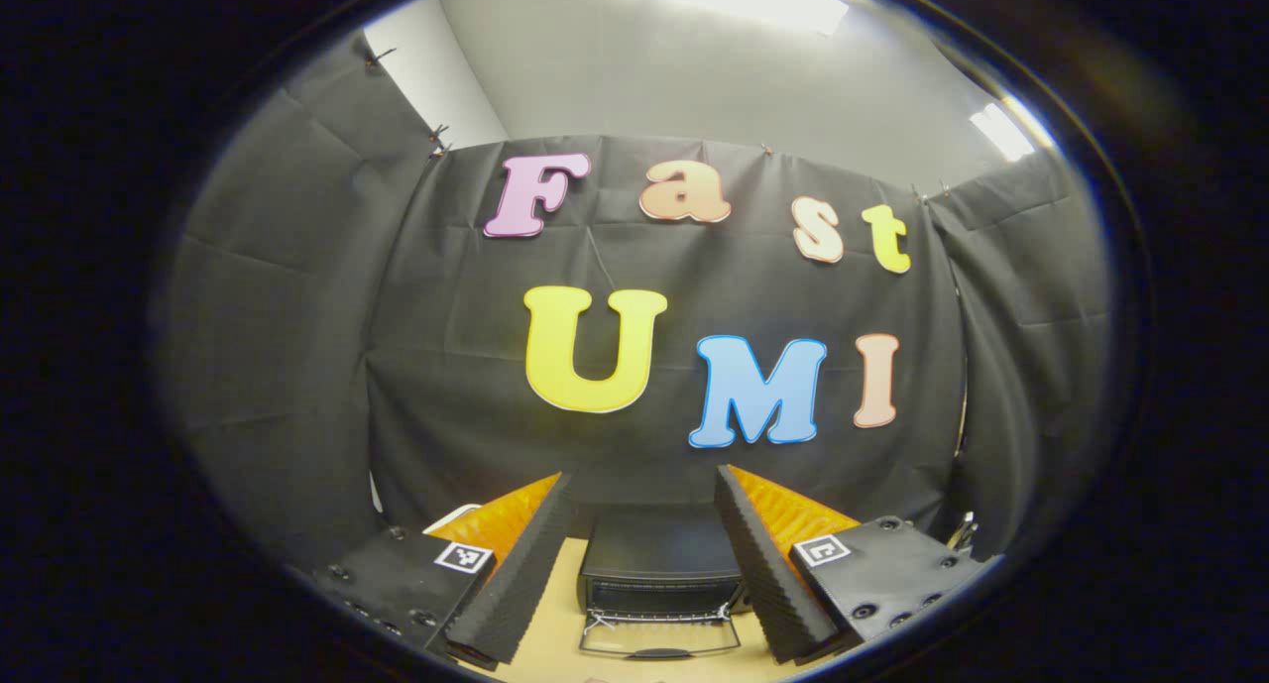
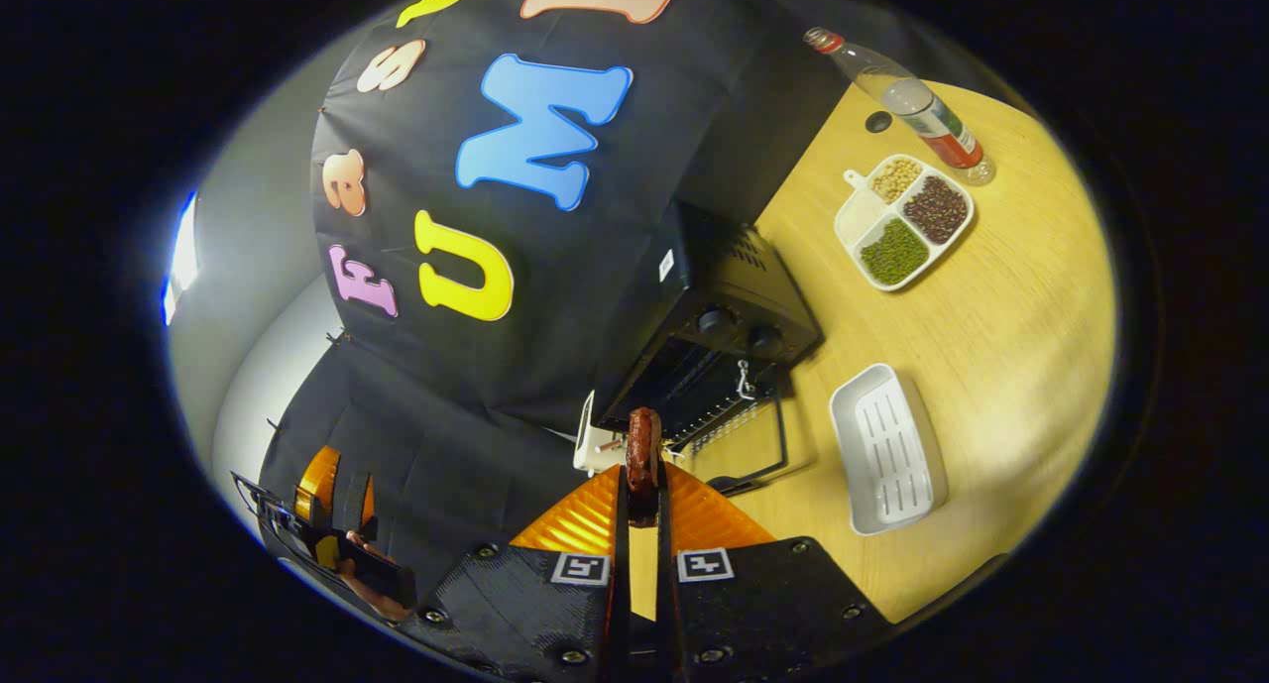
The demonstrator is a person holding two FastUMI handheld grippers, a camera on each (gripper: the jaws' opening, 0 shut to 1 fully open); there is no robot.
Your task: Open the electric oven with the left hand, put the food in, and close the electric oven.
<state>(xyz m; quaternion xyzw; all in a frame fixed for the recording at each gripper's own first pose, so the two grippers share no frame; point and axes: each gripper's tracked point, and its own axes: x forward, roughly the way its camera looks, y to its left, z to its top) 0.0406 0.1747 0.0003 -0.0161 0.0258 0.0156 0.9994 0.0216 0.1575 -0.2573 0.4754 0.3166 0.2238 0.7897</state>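
Clamped nearly together, the jaws of my right gripper [image 2: 642, 485] hold the food [image 2: 643, 448], a small reddish-brown piece like a slice of sausage, standing on edge between the fingertips and poking out past them. My left gripper [image 1: 644, 564] has its jaws spread wide with nothing between them.

In the left gripper view the electric oven [image 1: 659, 564] sits at 6 o'clock, framed between my two fingers, with its door [image 1: 659, 635] already dropped flat toward me on the wooden table [image 1: 555, 614]. In the right gripper view the same oven lies just past the food, toward 1 o'clock, its open mouth and wire rack [image 2: 714, 405] facing my grip. A white tray [image 2: 885, 448] lies at 3 o'clock, a divided dish [image 2: 903, 220] of beans and a bottle [image 2: 912, 98] at 1 o'clock, well apart from the oven.

I judge the food light, a little soft and probably greasy, so a gentle pinch across its flat faces is right; squeezing harder could split or squirt it out.

My right hand is rolled hard to one side and aimed at the oven mouth. My left points level at the oven, held back, tilted slightly upward.
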